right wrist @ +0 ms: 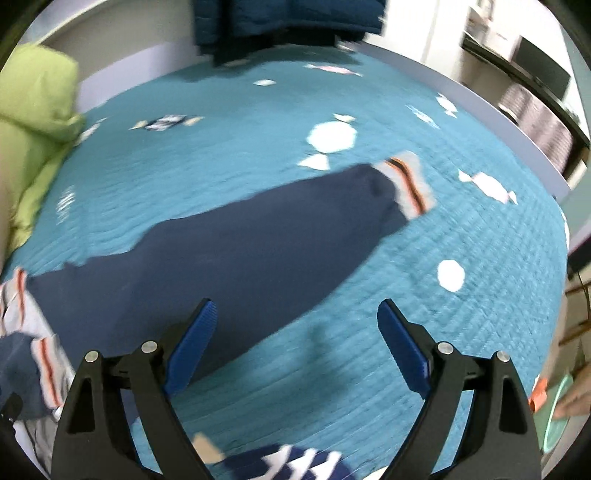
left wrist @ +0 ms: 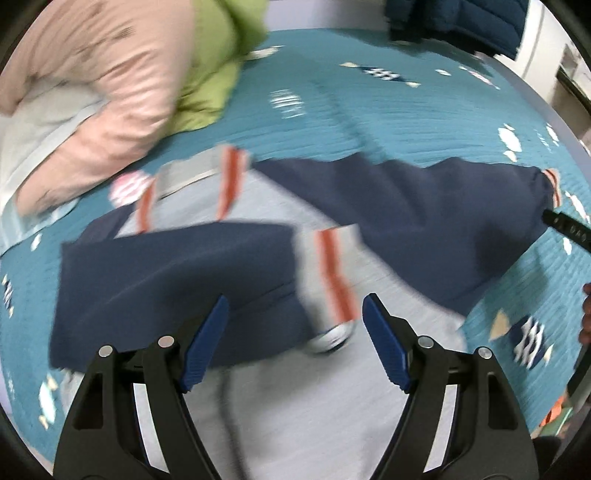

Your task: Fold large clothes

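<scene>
Left wrist view looks down on a sweatshirt [left wrist: 258, 406] spread on a bed [left wrist: 406, 110] with a teal quilted cover. Its body is pale grey, its sleeves navy, with orange stripes at the seams and cuffs. One navy sleeve [left wrist: 173, 280] lies folded across the body at left; the other sleeve [left wrist: 436, 218] reaches out to the right, its cuff at the far end. The left tool [left wrist: 293, 325] hangs over the grey body with its blue pads spread wide, nothing between them and no cloth touched as far as the blurred picture shows. A pink garment [left wrist: 99, 92] and a green one [left wrist: 210, 66] lie heaped at the upper left, and a dark blue jacket [left wrist: 461, 22] sits at the far edge.

Right wrist view shows the outstretched sleeve [right wrist: 258, 243] running from lower left up to its striped cuff [right wrist: 410, 184] near the middle of the bed [right wrist: 443, 295]. The right tool [right wrist: 295, 332] is also spread wide and empty, its left pad over the sleeve's edge, its right pad over bare cover. The green garment [right wrist: 33, 129] lies at the left, the jacket [right wrist: 288, 22] at the top.
</scene>
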